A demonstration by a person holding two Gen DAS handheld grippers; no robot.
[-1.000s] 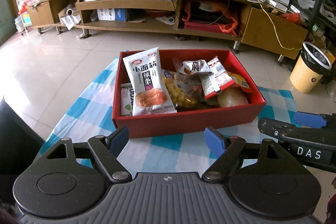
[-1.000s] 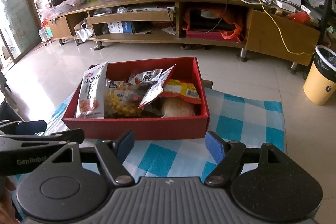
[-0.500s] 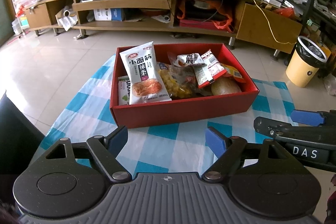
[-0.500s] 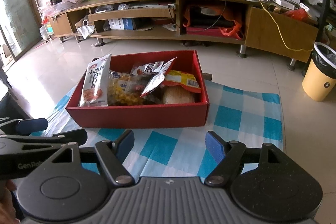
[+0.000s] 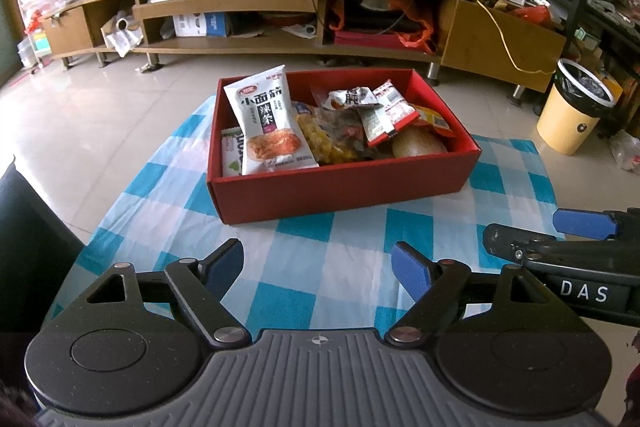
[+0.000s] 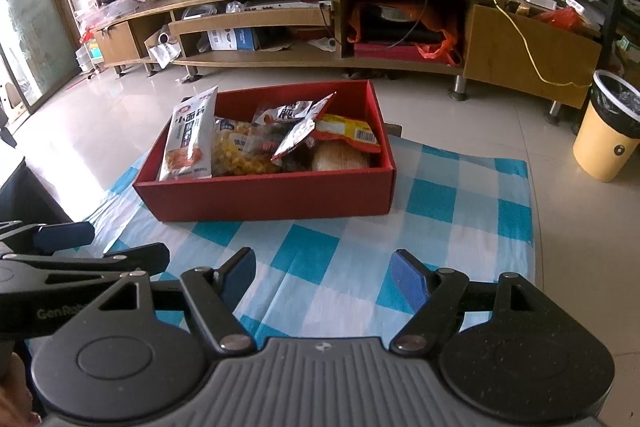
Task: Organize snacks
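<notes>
A red box [image 5: 340, 193] [image 6: 272, 197] sits on a blue and white checked cloth [image 5: 320, 267] [image 6: 440, 211]. It holds several snack packets. A tall white packet [image 5: 266, 127] [image 6: 190, 139] leans at its left end, with a yellow packet [image 5: 324, 141] and a red and white packet [image 5: 386, 115] beside it. My left gripper [image 5: 318, 265] is open and empty, held back from the box's near wall. My right gripper [image 6: 324, 273] is open and empty, also short of the box. Each gripper shows at the edge of the other's view.
A long wooden TV stand [image 5: 280, 15] [image 6: 320, 23] with cluttered shelves runs along the far wall. A yellow waste bin [image 5: 574, 107] [image 6: 608, 131] stands on the tiled floor at right. A dark object [image 5: 28, 227] is at the left edge.
Both grippers have pulled back and risen away from the box, which now looks smaller and farther. Both stay open and empty.
</notes>
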